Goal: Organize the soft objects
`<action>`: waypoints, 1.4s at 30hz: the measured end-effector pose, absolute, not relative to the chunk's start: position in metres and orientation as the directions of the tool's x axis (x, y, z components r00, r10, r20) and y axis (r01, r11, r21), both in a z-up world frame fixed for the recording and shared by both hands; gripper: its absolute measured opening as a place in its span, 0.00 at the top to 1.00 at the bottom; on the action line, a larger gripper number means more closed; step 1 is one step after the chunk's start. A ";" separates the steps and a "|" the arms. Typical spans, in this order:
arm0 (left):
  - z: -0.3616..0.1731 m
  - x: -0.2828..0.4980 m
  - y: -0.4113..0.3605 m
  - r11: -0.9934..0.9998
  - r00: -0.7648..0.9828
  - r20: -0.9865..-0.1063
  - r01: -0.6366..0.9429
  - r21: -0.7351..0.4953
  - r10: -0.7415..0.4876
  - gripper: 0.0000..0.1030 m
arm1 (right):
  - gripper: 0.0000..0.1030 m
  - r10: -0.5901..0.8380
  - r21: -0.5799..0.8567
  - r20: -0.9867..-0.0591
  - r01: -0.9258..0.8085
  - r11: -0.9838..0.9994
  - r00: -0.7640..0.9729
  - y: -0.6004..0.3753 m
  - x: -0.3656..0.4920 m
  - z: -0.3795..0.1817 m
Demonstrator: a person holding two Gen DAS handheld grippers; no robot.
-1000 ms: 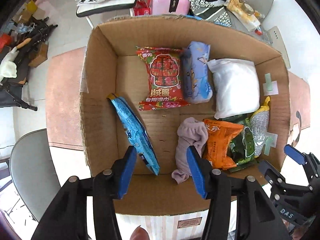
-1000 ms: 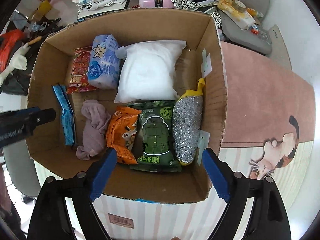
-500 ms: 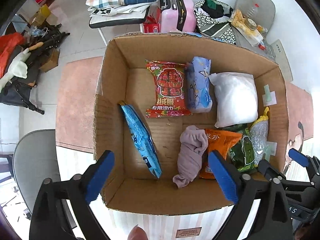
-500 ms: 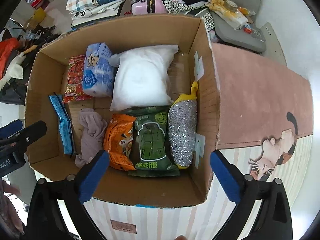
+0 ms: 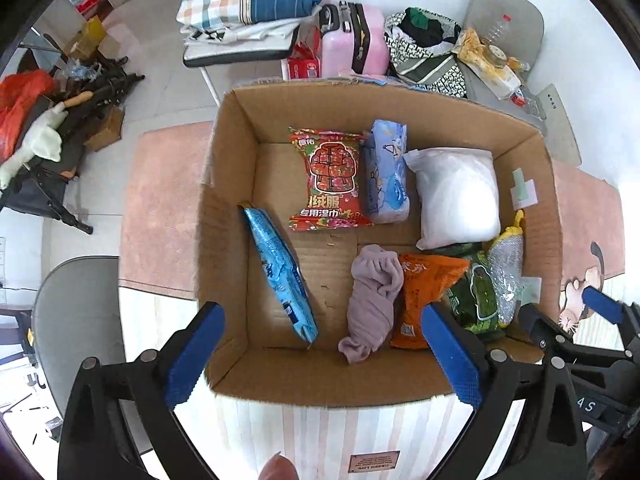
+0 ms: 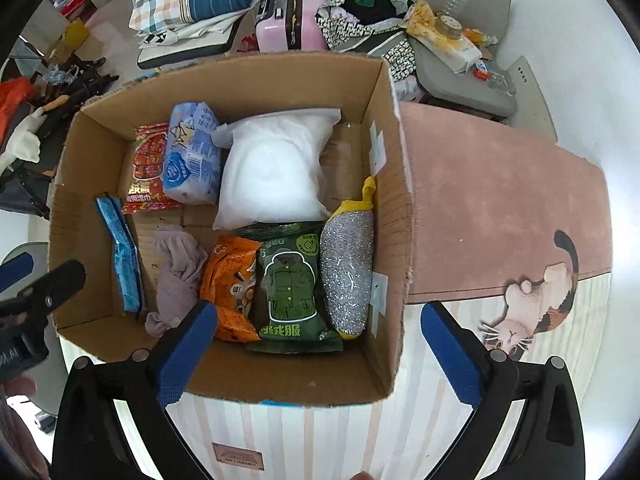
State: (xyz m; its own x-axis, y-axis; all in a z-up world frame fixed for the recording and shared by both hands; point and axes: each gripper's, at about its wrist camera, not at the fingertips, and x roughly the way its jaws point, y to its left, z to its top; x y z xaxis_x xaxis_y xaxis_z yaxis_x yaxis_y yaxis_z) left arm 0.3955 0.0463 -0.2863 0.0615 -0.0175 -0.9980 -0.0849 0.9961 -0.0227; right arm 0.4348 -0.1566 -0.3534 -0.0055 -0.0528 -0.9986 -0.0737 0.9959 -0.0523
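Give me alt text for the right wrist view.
The open right gripper hovers empty above a cardboard box holding a white pillow, green pack, orange pack, silver scrubber and mauve cloth. The left gripper shows at the left edge.

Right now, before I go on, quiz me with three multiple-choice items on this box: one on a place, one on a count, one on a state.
1. Where does the silver scrubber lie in the cardboard box?
A. against the right wall
B. in the far left corner
C. outside on the rug

2. How many orange packets are in the box?
A. none
B. one
C. three

3. How do the right tongs stand?
A. shut on the purple cloth
B. shut on nothing
C. open, empty

Answers: 1 A, it lies along the right wall; 2 B, only one orange packet shows; 3 C, the blue pads are wide apart.
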 end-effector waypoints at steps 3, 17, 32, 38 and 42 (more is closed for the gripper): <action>-0.266 0.380 0.043 0.996 0.120 -0.993 -0.087 -0.002 0.008 0.02 | 0.00 -0.052 -0.055 -0.998 -0.082 0.995 0.038 -0.155 0.427 -0.334; -0.148 0.291 0.036 0.994 0.327 -0.945 -0.101 -0.040 -0.005 0.02 | 0.00 0.014 -0.015 -0.966 -0.107 0.994 0.259 -0.153 0.343 -0.189; -0.043 0.205 0.021 0.994 0.445 -0.895 -0.093 -0.052 -0.005 0.02 | 0.00 0.057 0.011 -0.909 -0.113 0.993 0.412 -0.165 0.244 -0.059; -0.018 0.179 0.015 0.996 0.481 -0.877 -0.080 -0.050 -0.005 0.02 | 0.00 0.056 0.006 -0.895 -0.113 0.994 0.443 -0.173 0.218 -0.030; -0.007 0.170 0.016 0.995 0.502 -0.865 -0.087 -0.048 0.002 0.02 | 0.00 0.048 -0.004 -0.887 -0.111 0.994 0.460 -0.180 0.206 -0.013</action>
